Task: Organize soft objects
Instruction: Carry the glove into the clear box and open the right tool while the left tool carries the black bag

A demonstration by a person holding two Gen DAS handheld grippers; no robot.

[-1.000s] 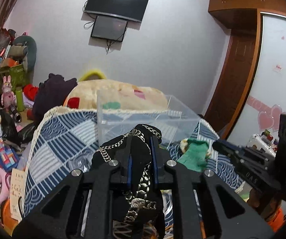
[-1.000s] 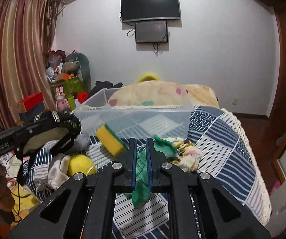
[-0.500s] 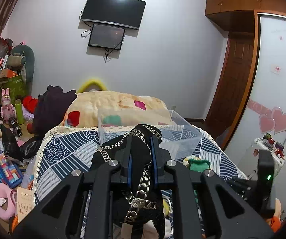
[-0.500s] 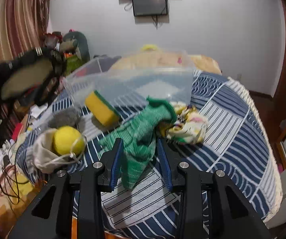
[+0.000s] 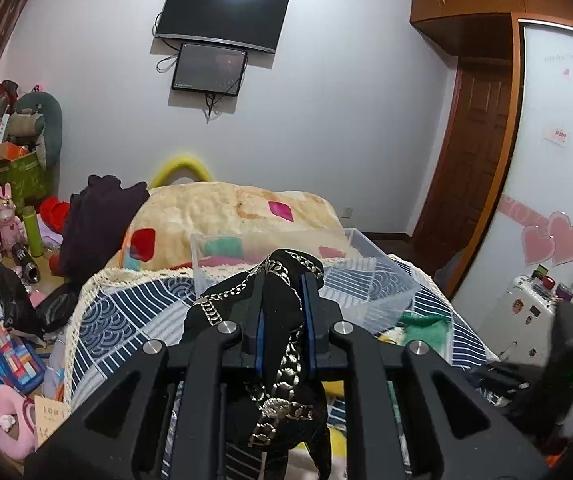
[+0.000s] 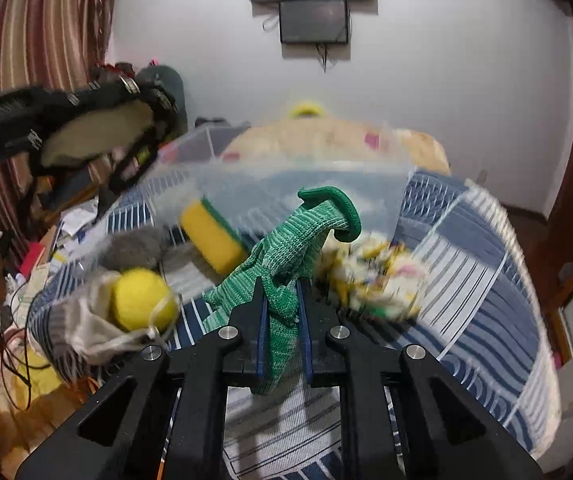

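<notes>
The left gripper [image 5: 282,300] is clamped on a black slipper [image 5: 282,344] with a silver chain trim, which is pinched between the blue pads and hangs down past the fingers. It is held up in the air, short of a clear bin [image 5: 350,276] that sits on the bed [image 5: 126,312]; in the right wrist view the same slipper [image 6: 86,132] floats high at the left, showing a pale insole.

The right gripper [image 6: 280,312] is closed on a green glove [image 6: 290,264]. The cuff curls up in front of the fingers and the rest trails down between them. The glove looks lifted, or nearly lifted, off the striped cover, though blur makes it hard to say whether any part touches.

Just beside the glove lies a crumpled multicoloured cloth [image 6: 370,280]. To the left are a yellow sponge [image 6: 212,240] leaning at the bin wall, a grey wad [image 6: 134,246], and a yellow ball [image 6: 142,300] in a cloth pouch [image 6: 94,332].

The step in hand seems to be carrying two picked items to the bin, both grasps already made. Next, each gripper needs to travel over the rim and open above the inside. The slipper's dangling chain and the glove's loose tail may catch on the rim, so both loads want height before release.
</notes>
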